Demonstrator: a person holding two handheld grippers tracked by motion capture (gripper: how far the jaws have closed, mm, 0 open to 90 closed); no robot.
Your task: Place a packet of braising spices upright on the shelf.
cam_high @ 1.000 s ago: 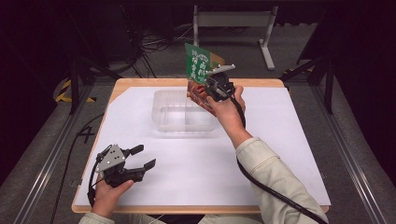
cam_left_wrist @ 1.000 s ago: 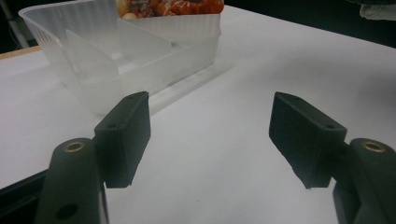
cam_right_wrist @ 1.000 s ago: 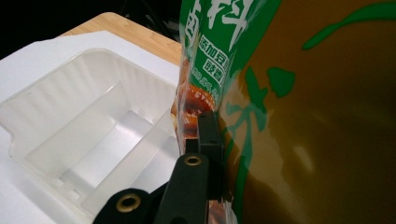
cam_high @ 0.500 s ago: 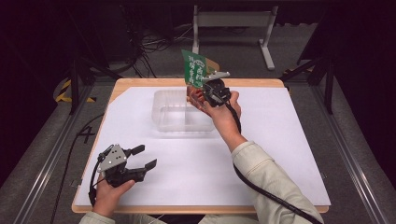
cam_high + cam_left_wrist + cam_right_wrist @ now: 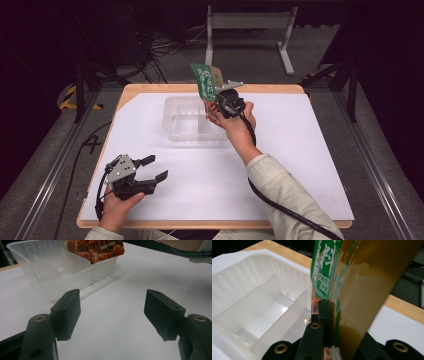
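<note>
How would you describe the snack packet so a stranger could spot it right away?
Find the white-topped table, then the clear divided tray near its far edge. Above the tray's right end, the right gripper holds up a flat packet, the one green printed thing there.

Wooden table, white sheet covering its top, clear divided tray on sheet
</note>
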